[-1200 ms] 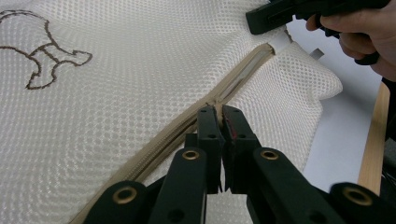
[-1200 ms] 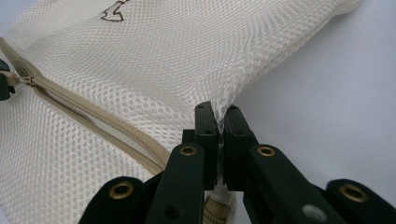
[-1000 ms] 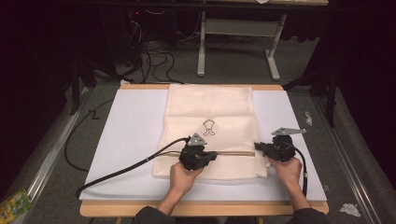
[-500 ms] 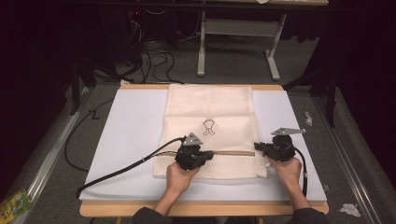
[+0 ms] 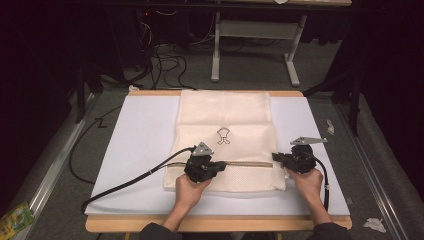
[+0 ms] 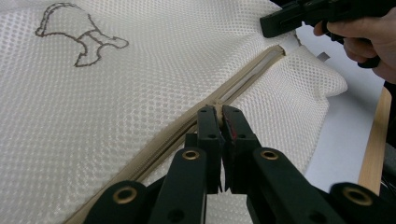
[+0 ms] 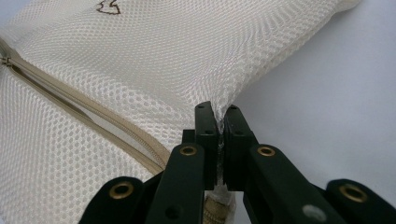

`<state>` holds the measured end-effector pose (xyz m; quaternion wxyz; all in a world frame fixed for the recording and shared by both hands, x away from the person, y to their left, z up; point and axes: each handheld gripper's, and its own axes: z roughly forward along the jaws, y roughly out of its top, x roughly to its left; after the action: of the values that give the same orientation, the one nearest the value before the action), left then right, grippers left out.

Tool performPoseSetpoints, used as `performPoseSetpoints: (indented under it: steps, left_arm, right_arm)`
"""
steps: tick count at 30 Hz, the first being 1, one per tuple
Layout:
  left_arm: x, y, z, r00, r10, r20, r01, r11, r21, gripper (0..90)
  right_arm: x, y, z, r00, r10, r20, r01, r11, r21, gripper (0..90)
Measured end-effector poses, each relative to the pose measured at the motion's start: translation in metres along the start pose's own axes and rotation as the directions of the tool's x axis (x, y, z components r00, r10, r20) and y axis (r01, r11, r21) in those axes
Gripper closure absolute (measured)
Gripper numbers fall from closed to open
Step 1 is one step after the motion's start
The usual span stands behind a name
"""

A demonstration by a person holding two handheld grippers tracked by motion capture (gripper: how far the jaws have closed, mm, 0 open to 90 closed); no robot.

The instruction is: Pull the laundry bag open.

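A cream mesh bag with a small brown emblem lies flat on the white mat. A beige zipper runs across its near part. My left gripper sits on the zipper line, jaws shut on the zipper where its teeth part; the left gripper points toward the other hand. My right gripper is at the bag's right end. In the right gripper view the right gripper is shut on a pinch of the bag's mesh edge, beside the open zipper.
The mat covers a wooden table whose front edge is near the person. A black cable trails left from the left gripper. Bare mat lies left and right of the bag. Floor cables and a metal stand are beyond the table.
The left gripper has slid a little to the left along the zipper line. The right gripper has held still on the bag's end.
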<state>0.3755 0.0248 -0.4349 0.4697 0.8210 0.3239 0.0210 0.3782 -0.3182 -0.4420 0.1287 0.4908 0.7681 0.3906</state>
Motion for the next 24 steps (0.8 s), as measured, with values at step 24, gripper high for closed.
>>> performPoseSetpoints:
  steps: [24]
  left_arm:
    - [0.013,-0.006,-0.014,0.9993,-0.037,-0.008,0.036,0.9990,-0.026,87.1]
  right_arm:
    - [0.000,0.000,0.000,1.0000,0.002,0.008,-0.002,1.000,-0.003,88.0]
